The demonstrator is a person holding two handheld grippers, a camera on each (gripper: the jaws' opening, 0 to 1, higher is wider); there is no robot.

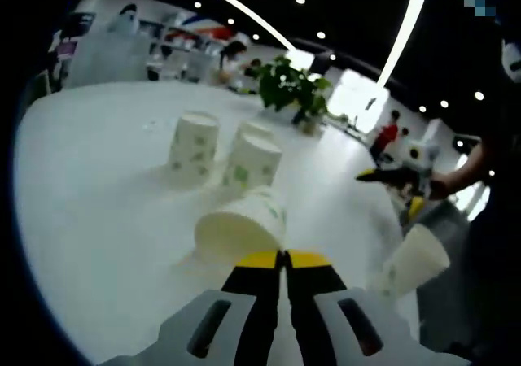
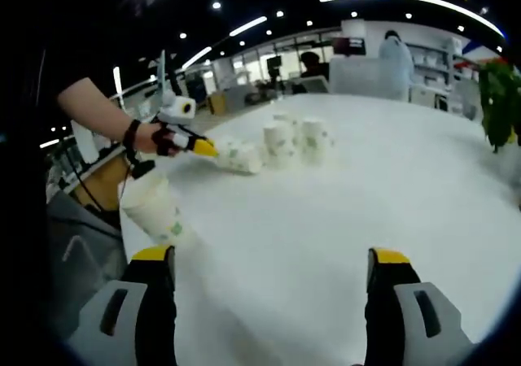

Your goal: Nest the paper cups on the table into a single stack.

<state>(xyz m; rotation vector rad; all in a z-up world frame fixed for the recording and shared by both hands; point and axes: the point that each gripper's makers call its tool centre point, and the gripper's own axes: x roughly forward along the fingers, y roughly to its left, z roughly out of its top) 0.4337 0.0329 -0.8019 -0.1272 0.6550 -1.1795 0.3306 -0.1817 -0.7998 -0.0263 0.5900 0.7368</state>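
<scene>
Lying on its side, a paper cup [image 1: 242, 226] is clamped by its rim in the left gripper [image 1: 284, 259] on the white table [image 1: 98, 211]. Three upside-down cups [image 1: 224, 150] are grouped beyond it; another cup [image 1: 413, 260] is seen near the edge. The right gripper [image 2: 273, 256] is spread wide, nothing held.

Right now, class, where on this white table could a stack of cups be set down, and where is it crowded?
Bare tabletop lies between the right hand-held gripper and the cluster of upside-down cups, stretching towards the plant. It is crowded around that cluster, where the left hand-held gripper holds a tipped cup.
</scene>
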